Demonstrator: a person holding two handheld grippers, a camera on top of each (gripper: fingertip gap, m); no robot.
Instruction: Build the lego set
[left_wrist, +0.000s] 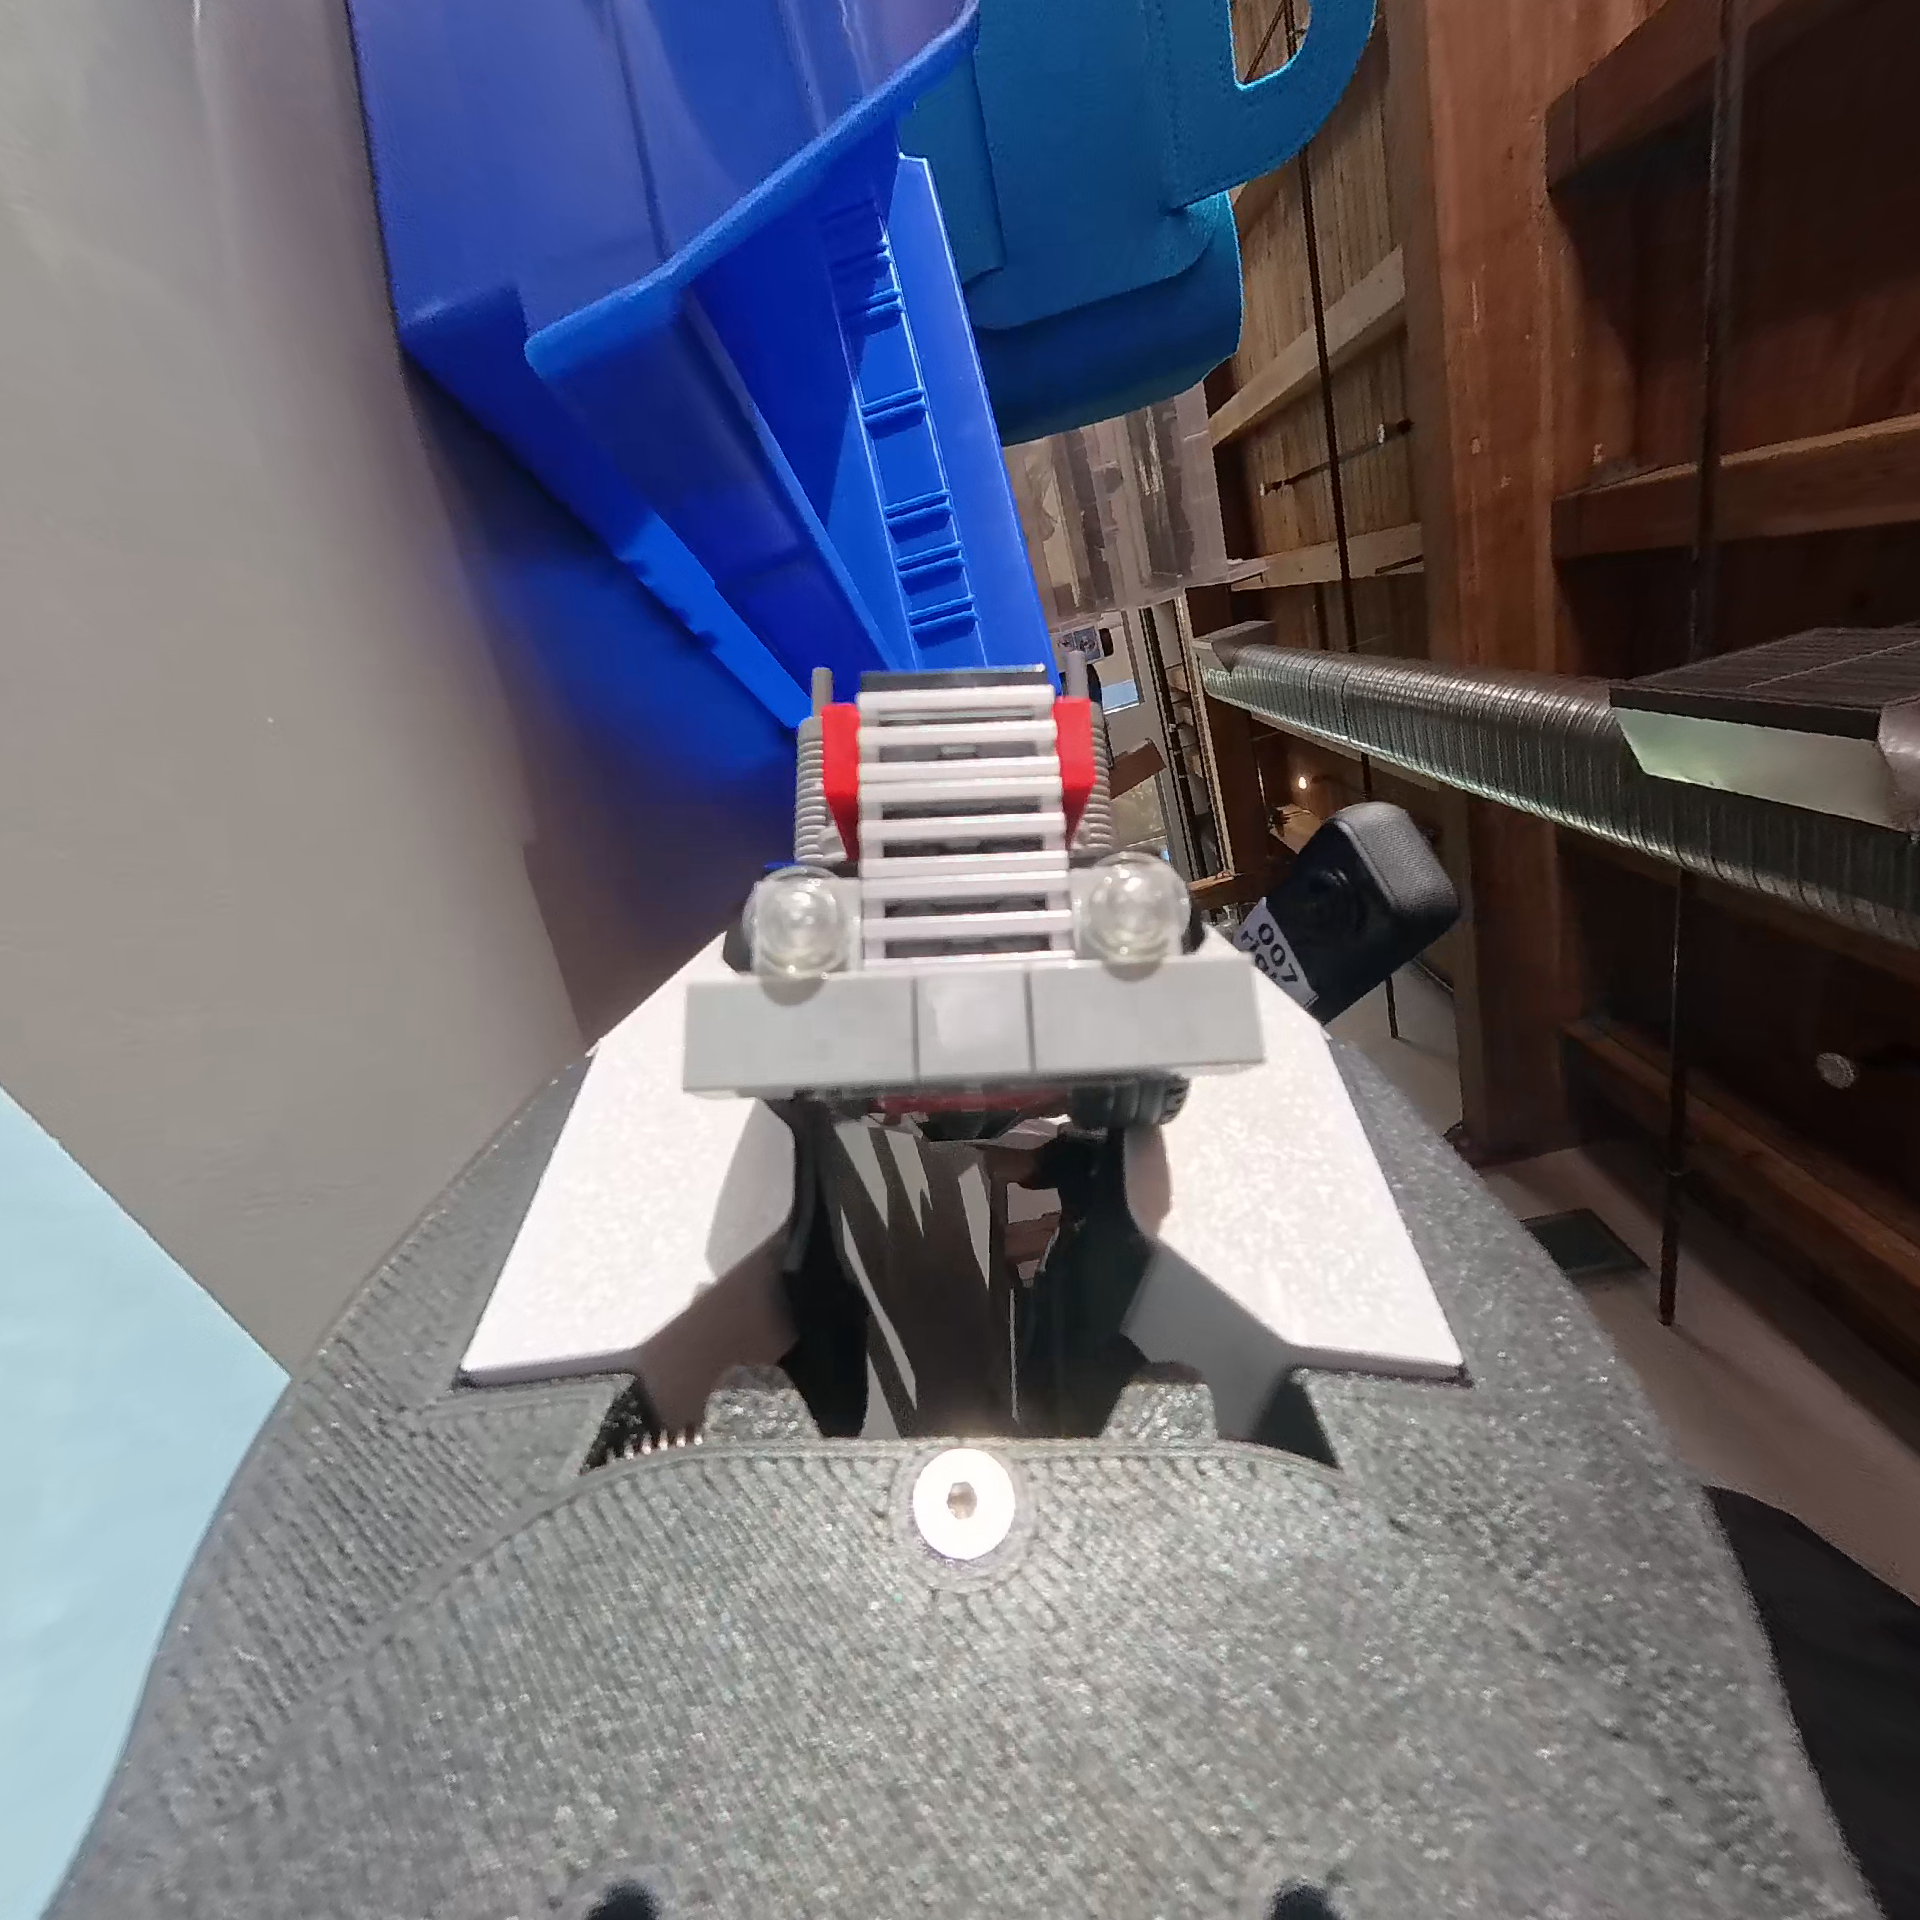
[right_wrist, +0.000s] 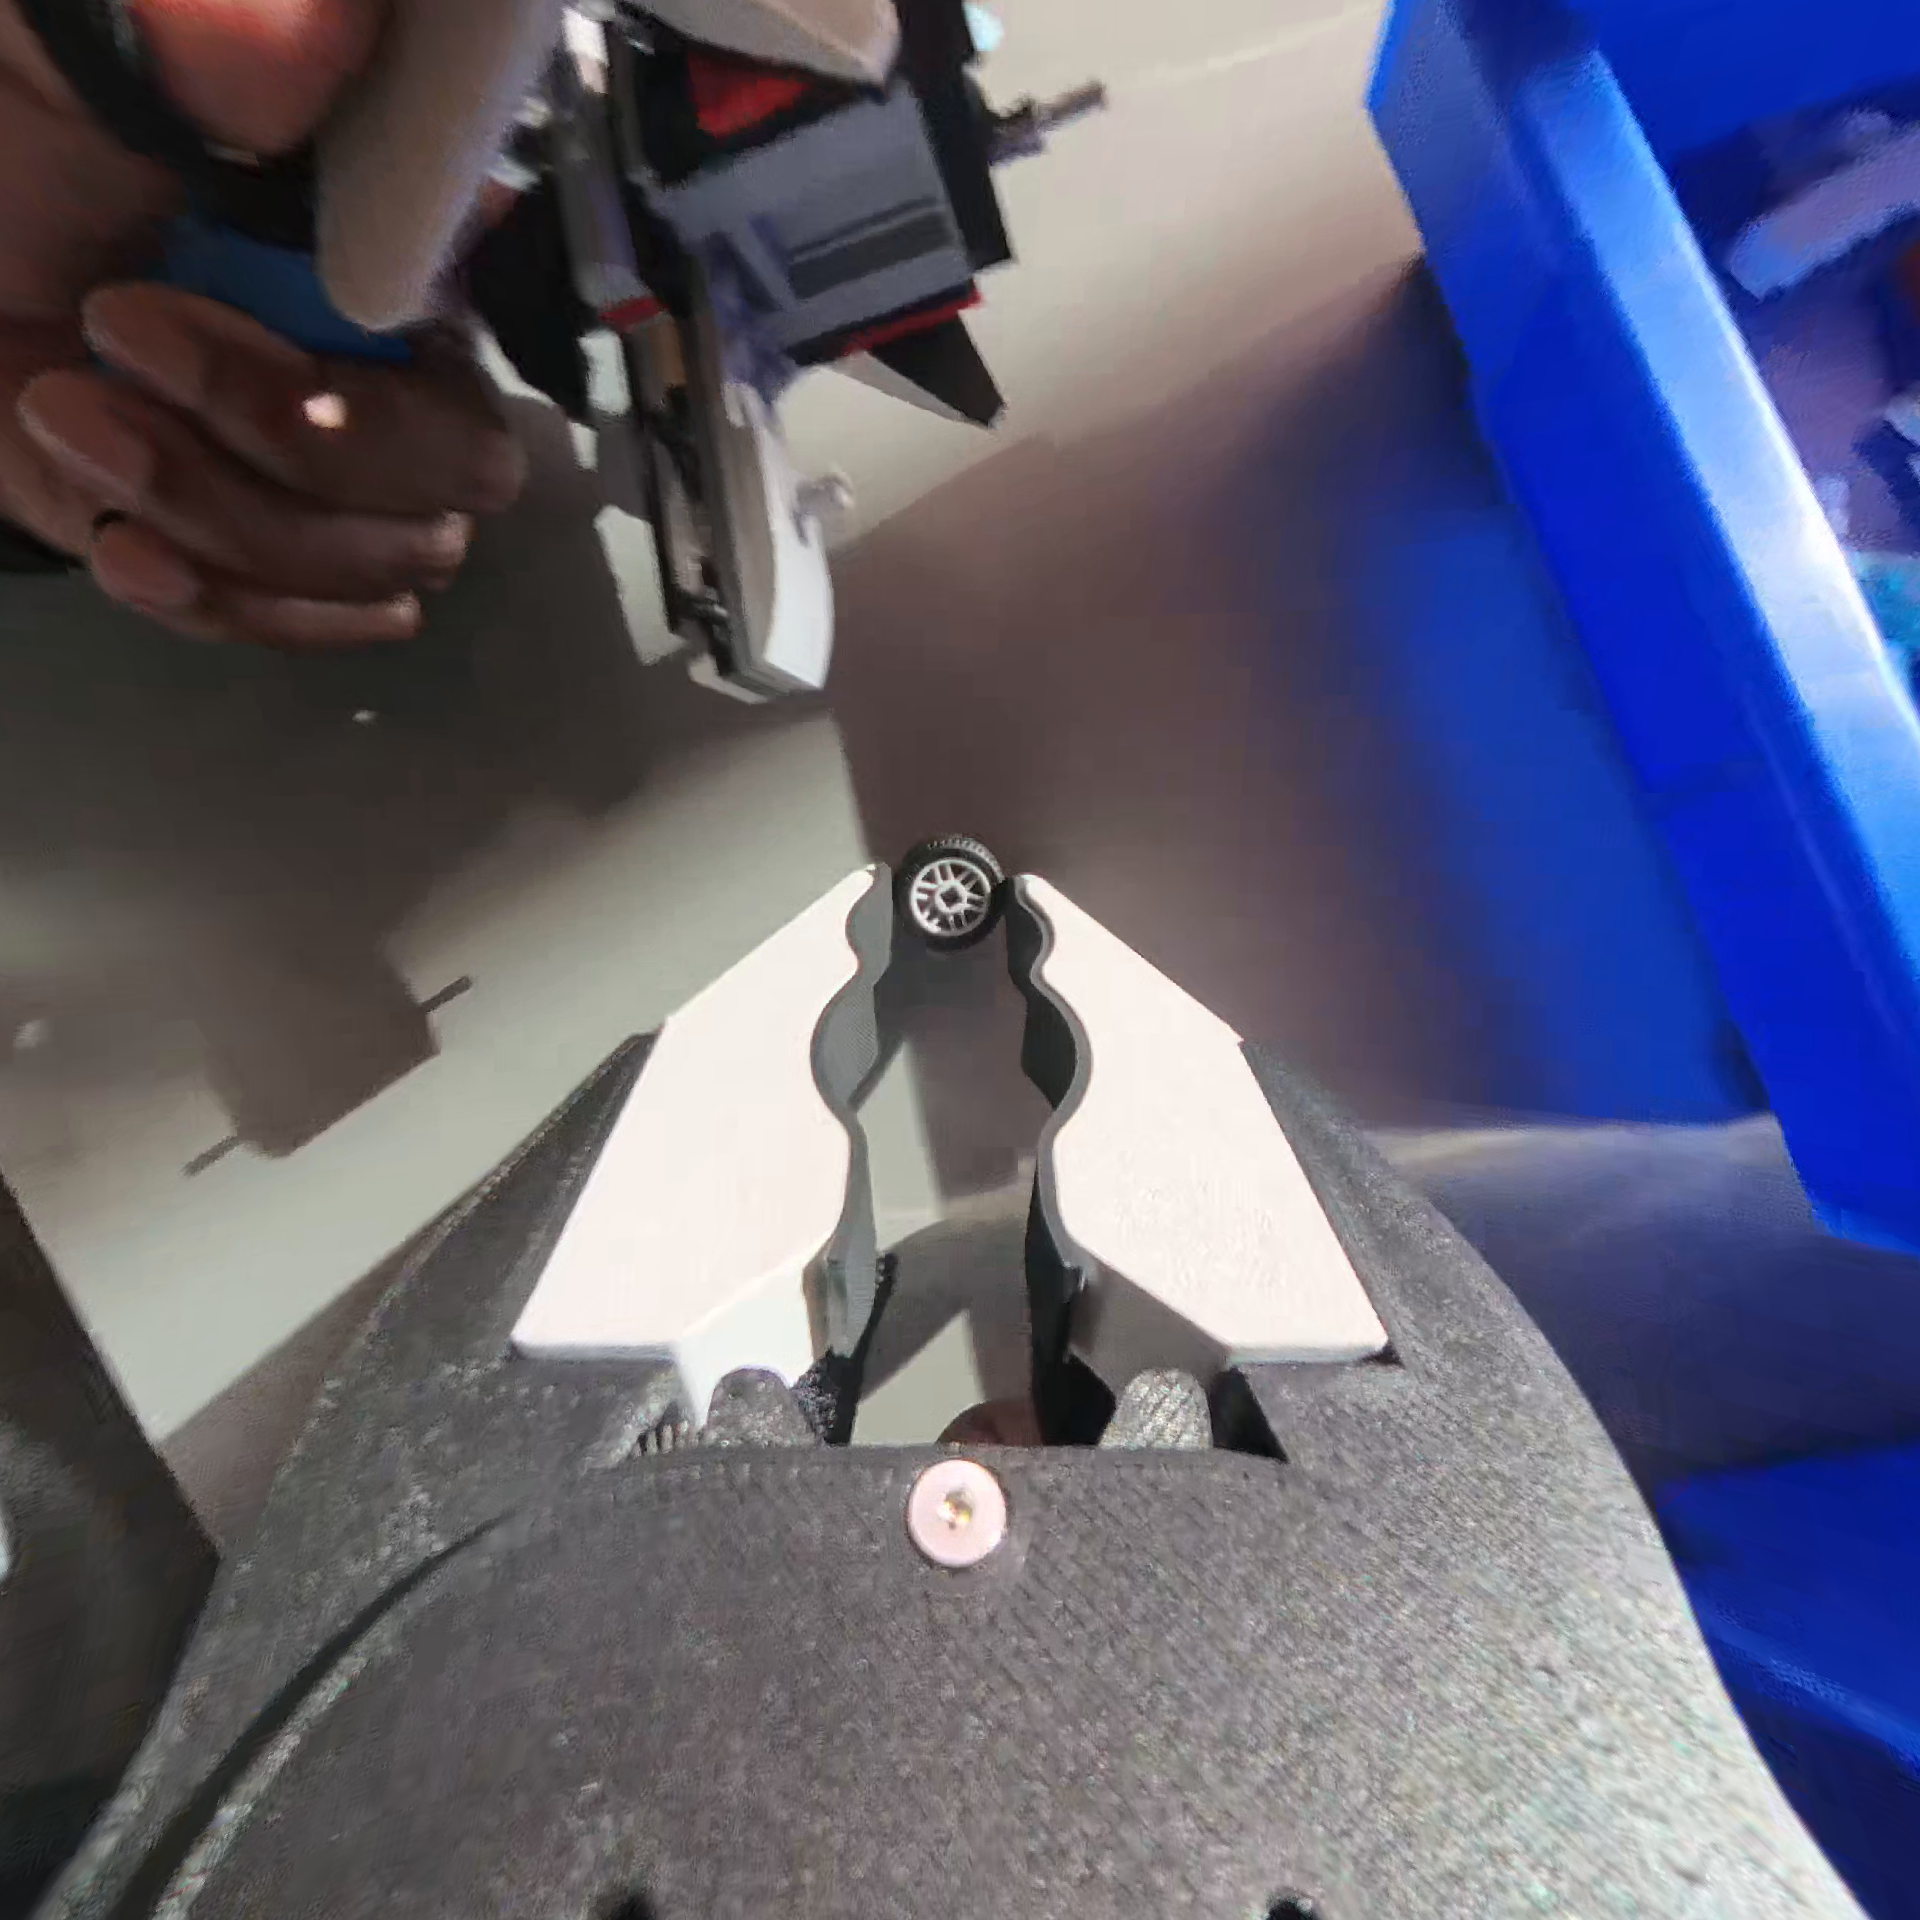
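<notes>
Truck held up, wheel pinched, ready to fit.

Left wrist view: left gripper (left_wrist: 971, 1081) is clamped on the toy truck (left_wrist: 966, 914), lifted off the table beside the blue bin (left_wrist: 665, 436), likely to expose its underside. Right wrist view: right gripper (right_wrist: 951, 894) pinches a small wheel (right_wrist: 948, 900) at its tips, aimed below the truck (right_wrist: 790, 249) over the table (right_wrist: 260, 831).

Grey-red lego truck (left_wrist: 971, 914) clamped nose-out, off table; small black spoked wheel (right_wrist: 950, 902) pinched at fingertips.
</notes>
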